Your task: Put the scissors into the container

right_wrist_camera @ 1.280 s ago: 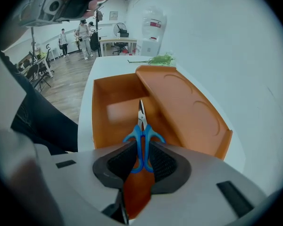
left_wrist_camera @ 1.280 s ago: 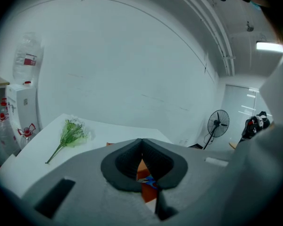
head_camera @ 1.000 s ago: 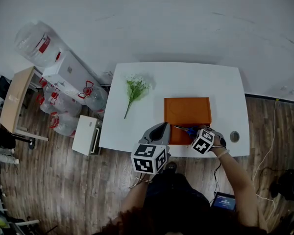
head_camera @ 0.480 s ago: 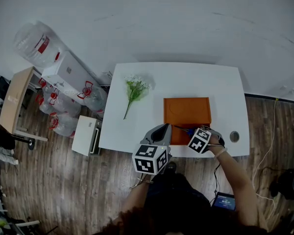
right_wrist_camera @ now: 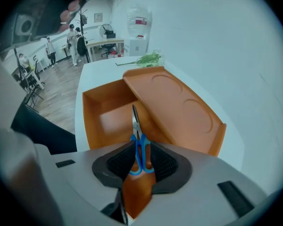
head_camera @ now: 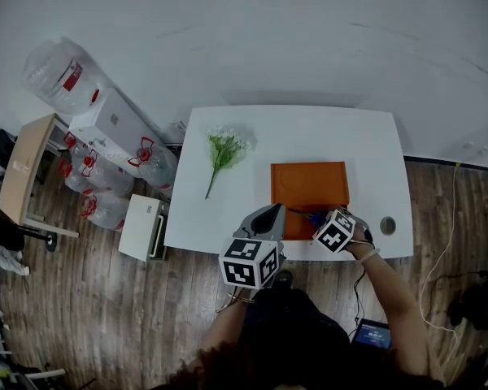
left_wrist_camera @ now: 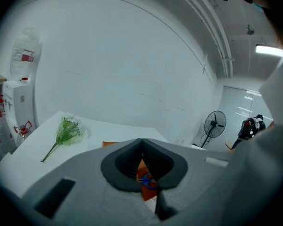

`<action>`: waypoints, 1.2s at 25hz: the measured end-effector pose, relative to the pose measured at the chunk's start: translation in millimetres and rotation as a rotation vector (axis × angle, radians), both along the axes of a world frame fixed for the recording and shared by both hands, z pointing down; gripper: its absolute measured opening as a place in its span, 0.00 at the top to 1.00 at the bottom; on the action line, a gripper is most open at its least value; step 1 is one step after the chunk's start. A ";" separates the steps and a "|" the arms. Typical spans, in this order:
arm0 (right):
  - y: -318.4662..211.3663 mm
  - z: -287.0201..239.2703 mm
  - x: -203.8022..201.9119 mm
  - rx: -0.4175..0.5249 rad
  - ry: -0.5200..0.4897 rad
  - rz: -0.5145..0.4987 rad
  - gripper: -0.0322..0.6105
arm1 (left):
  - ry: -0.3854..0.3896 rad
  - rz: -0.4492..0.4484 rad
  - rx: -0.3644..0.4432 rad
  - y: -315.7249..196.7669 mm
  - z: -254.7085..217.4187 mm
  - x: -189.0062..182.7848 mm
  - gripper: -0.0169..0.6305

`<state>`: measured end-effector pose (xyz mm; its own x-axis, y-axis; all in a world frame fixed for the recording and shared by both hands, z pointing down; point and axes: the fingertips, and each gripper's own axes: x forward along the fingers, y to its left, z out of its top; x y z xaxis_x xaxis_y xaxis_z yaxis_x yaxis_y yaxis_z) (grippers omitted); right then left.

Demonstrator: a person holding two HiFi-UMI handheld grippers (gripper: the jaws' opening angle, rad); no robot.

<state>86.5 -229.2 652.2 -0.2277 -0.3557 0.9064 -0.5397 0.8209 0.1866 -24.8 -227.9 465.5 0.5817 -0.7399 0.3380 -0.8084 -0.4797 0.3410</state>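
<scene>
I have my right gripper [right_wrist_camera: 140, 150] clamped on the blue handles of the scissors [right_wrist_camera: 137, 139], blades aimed over the orange container's [right_wrist_camera: 89, 119] open compartment so they can drop straight in, while my left gripper [left_wrist_camera: 142, 146], closed on nothing, hangs clear beside it.

Grey tongs [right_wrist_camera: 140, 147], blk pads [right_wrist_camera: 119, 164], b/w marker cubes [head_camera: 248, 263]

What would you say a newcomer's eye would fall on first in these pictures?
The blue-handled scissors, clamped between the jaws of the right gripper, with blades pointing out over the bright orange container at the near edge of the white table. Next, the green flower sprig lying toward the table's left side.
</scene>
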 end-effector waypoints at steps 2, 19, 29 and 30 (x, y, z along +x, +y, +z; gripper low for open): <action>0.1 -6.0 0.6 0.016 -0.038 0.038 0.82 | 0.000 0.001 0.006 -0.9 -2.4 -0.4 0.95; -11.5 -96.1 1.1 0.260 -0.376 0.325 0.90 | -0.031 0.011 0.056 3.4 -20.8 1.0 0.95; -9.0 -145.2 13.5 0.389 -0.530 0.439 0.93 | -0.045 0.020 0.109 3.7 -39.4 6.4 0.95; -7.0 -150.3 14.6 0.404 -0.541 0.445 0.93 | -0.048 0.021 0.113 4.6 -40.3 6.8 0.95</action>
